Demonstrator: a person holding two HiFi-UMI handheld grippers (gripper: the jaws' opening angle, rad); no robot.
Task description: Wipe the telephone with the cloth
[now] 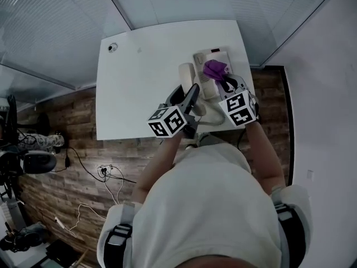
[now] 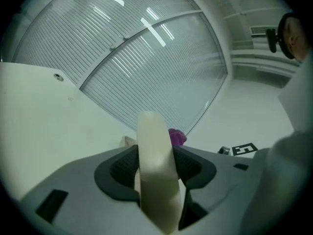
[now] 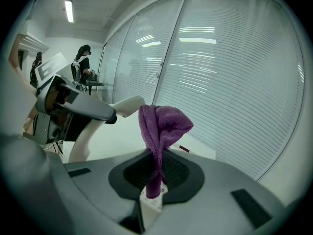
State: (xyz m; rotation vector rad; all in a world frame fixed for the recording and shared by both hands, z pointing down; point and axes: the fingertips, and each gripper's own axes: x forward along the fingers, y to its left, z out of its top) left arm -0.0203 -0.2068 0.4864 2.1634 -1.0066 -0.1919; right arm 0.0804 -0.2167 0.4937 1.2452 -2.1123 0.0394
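Note:
A cream telephone base (image 1: 212, 60) sits at the right side of a white table (image 1: 139, 77). Its handset (image 1: 188, 80) is lifted off the base, and my left gripper (image 1: 192, 94) is shut on it; in the left gripper view the cream handset (image 2: 155, 170) fills the gap between the dark pads. My right gripper (image 1: 226, 82) is shut on a bunched purple cloth (image 1: 214, 68) that hangs over the telephone base. In the right gripper view the purple cloth (image 3: 159, 131) stands up from the jaws, with the handset (image 3: 128, 105) to its left.
A coiled cord (image 1: 206, 121) hangs at the table's near edge by my body. A small round fitting (image 1: 112, 47) is set in the table's far left corner. Glass walls with blinds (image 3: 234, 72) run behind the table. Cables (image 1: 106, 175) lie on the wooden floor.

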